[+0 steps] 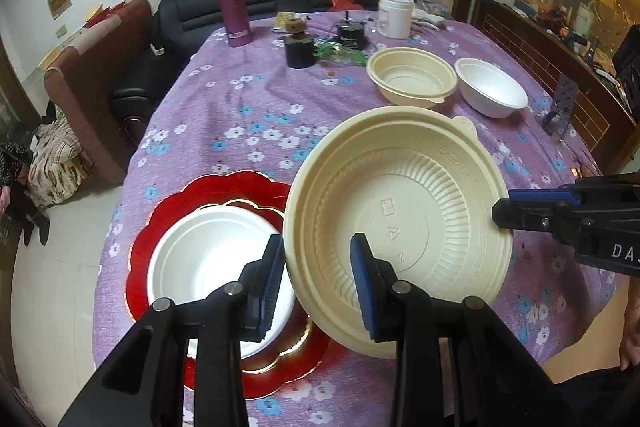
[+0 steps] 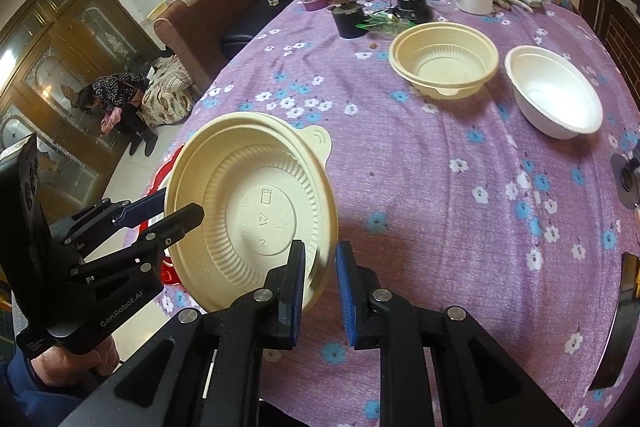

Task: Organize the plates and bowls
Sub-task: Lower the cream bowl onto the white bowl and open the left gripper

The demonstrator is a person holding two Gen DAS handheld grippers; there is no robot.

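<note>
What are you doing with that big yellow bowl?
A person holds a two-finger tool in each hand. Both the left gripper and the right gripper pinch the rim of the cream bowl, holding it tilted above the purple tablecloth. Beside it, a white bowl sits on a red plate. Two more bowls wait farther back, one cream, one white.

Purple flask (image 1: 232, 5) upright at far edge of floral tablecloth (image 1: 240, 107); white jar (image 1: 395, 15) far right; black cup (image 1: 299, 51) btwn; black sofa (image 1: 224, 3) behind.
</note>
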